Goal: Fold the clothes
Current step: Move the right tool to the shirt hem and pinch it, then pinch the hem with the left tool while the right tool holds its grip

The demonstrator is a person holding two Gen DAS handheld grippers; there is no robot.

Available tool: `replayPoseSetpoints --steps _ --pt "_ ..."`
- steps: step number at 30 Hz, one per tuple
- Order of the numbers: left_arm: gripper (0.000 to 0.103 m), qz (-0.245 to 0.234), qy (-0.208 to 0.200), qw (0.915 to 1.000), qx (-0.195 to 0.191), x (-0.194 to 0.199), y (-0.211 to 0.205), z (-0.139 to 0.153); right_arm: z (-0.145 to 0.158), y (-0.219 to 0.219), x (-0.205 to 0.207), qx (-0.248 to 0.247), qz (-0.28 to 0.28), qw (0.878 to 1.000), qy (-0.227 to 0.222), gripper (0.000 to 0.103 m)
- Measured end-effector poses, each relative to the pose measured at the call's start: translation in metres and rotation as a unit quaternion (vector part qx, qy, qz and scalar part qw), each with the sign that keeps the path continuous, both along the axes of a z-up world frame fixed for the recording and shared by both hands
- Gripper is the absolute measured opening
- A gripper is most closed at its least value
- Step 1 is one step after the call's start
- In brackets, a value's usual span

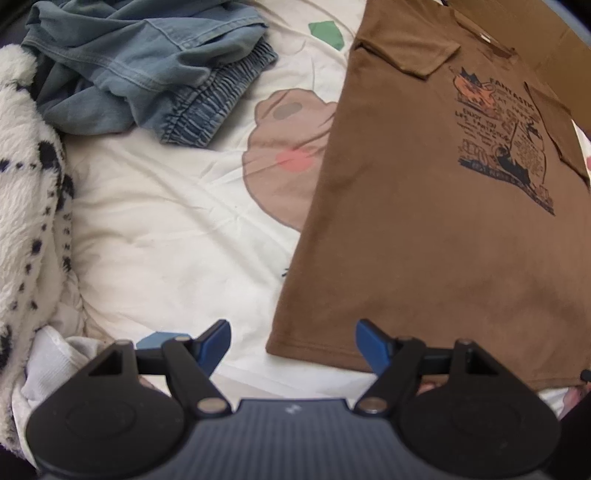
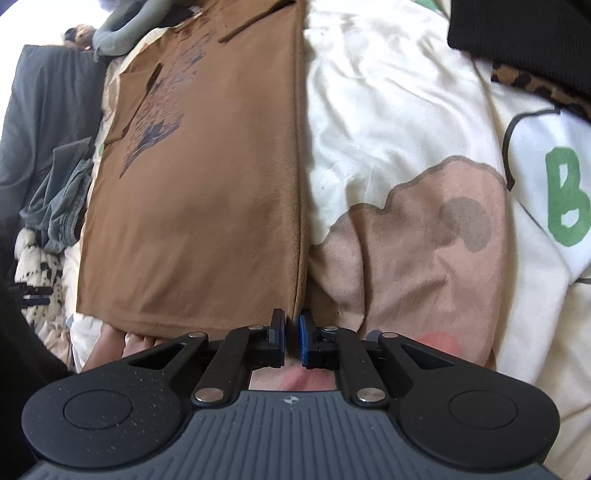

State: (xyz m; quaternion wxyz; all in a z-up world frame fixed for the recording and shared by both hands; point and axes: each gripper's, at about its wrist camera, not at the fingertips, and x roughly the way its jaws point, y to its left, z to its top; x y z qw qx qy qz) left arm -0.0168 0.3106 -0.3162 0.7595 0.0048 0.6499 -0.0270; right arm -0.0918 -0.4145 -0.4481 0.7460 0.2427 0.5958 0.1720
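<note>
A brown T-shirt (image 1: 424, 240) with a dark printed picture lies flat on the cream bedcover (image 1: 166, 221), its sleeves folded in over the body. My left gripper (image 1: 293, 341) hangs open just over the shirt's near left hem corner, which lies between the blue pads without touching them. In the right wrist view the same shirt (image 2: 203, 203) stretches away from me. My right gripper (image 2: 291, 326) sits at its near right corner, where the folded side edge runs down into the narrow slit between the nearly closed pads, pinched there.
Crumpled denim clothes (image 1: 147, 74) lie at the far left, beside a fluffy white spotted blanket (image 1: 26, 203). A black garment (image 2: 517, 29) over leopard-print cloth (image 2: 535, 88) lies at the far right. Grey clothing (image 2: 62, 195) lies left of the shirt. A person's grey sleeve (image 2: 118, 33) shows far off.
</note>
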Motion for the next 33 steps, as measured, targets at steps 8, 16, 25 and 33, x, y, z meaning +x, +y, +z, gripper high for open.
replayPoseSetpoints --steps 8,16,25,33 --pt "0.077 0.009 -0.016 0.9998 -0.007 -0.001 0.004 0.004 -0.009 -0.001 0.005 0.015 -0.009 1.0 0.023 0.003" --pt "0.037 0.032 -0.034 0.9985 -0.027 0.0 0.026 -0.012 0.005 -0.005 0.005 -0.015 -0.018 1.0 0.02 0.002" --pt "0.031 0.019 -0.029 0.9988 -0.035 -0.003 0.031 -0.047 0.03 0.002 0.01 -0.069 -0.028 0.997 0.015 0.002" --pt "0.031 0.037 -0.019 0.9973 -0.061 -0.013 0.037 -0.071 0.049 0.009 0.02 -0.114 -0.012 0.993 0.011 0.002"
